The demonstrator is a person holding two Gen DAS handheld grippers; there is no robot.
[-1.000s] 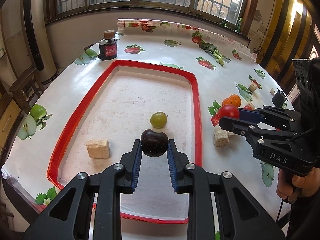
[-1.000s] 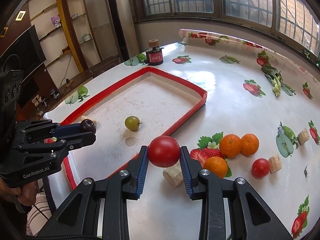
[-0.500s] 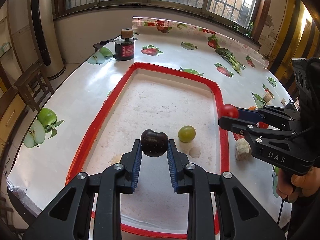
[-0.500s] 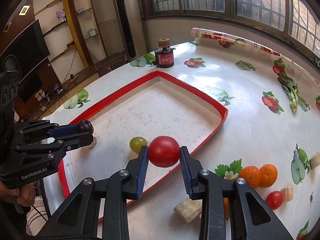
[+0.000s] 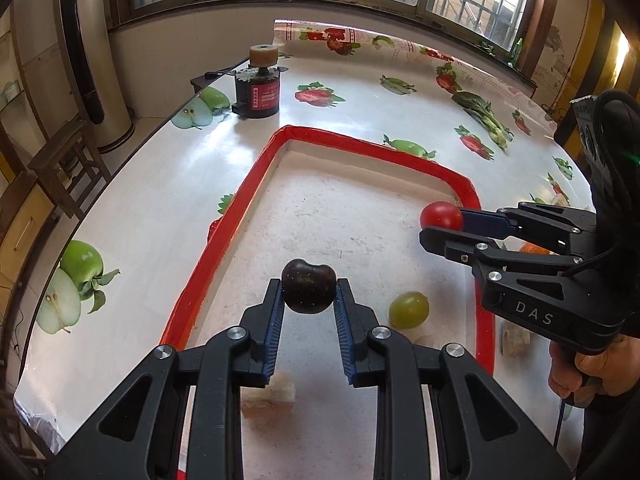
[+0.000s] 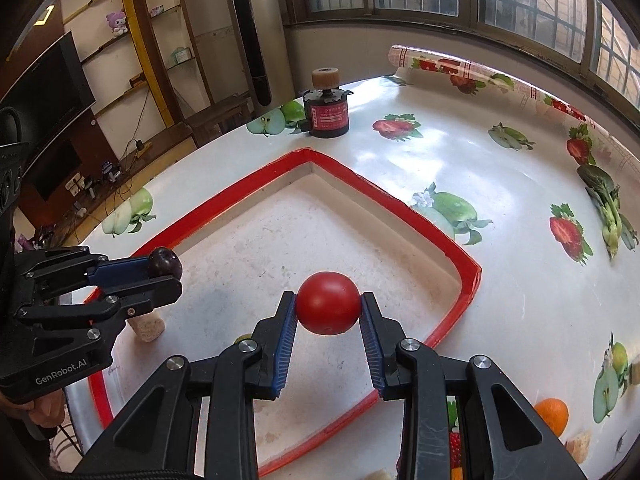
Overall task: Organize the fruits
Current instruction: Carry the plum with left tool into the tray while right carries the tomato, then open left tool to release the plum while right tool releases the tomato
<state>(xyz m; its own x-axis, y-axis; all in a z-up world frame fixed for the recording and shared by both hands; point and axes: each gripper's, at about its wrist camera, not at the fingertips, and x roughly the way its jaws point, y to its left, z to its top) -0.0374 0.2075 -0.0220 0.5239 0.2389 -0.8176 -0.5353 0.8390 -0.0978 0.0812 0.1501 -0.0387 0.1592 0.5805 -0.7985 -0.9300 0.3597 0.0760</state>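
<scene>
L gripper holds 1 plum, R gripper 1 tomato.

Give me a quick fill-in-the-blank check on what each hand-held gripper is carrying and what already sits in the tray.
1. The left hand-held gripper is shut on a dark ____.
2. The right hand-held gripper is shut on a red ____.
3. The fruit lying loose inside the red-rimmed tray is a green ____.
4. Both held fruits hang over the ____.

Missing words: plum; tomato; grape; tray.
</scene>
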